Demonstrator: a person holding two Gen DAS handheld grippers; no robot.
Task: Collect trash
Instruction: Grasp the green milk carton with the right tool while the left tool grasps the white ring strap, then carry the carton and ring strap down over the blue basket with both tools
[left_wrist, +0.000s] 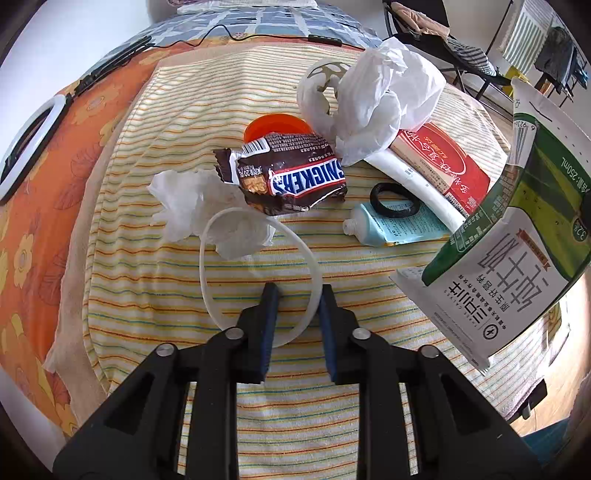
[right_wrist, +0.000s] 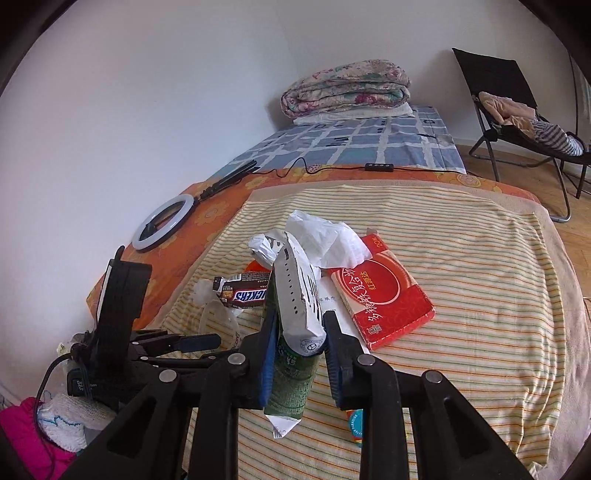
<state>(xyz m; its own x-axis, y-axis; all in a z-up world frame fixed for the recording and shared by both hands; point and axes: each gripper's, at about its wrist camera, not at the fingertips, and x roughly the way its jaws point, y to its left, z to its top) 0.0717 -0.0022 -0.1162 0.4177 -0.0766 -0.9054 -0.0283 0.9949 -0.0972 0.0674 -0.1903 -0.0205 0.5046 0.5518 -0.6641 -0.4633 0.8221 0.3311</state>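
Grip check: right gripper is clamping the green-and-white 250 mL milk carton, lifted above the striped towel. Left gripper is hanging unclenched w/ fingers straddling the translucent plastic ring. Keep carton level; squeeze ring's rim only.

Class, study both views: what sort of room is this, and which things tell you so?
Most likely a bedroom. A folded quilt lies at the far end of a bed with a checked sheet, and a folding chair draped with clothes stands on the wooden floor.
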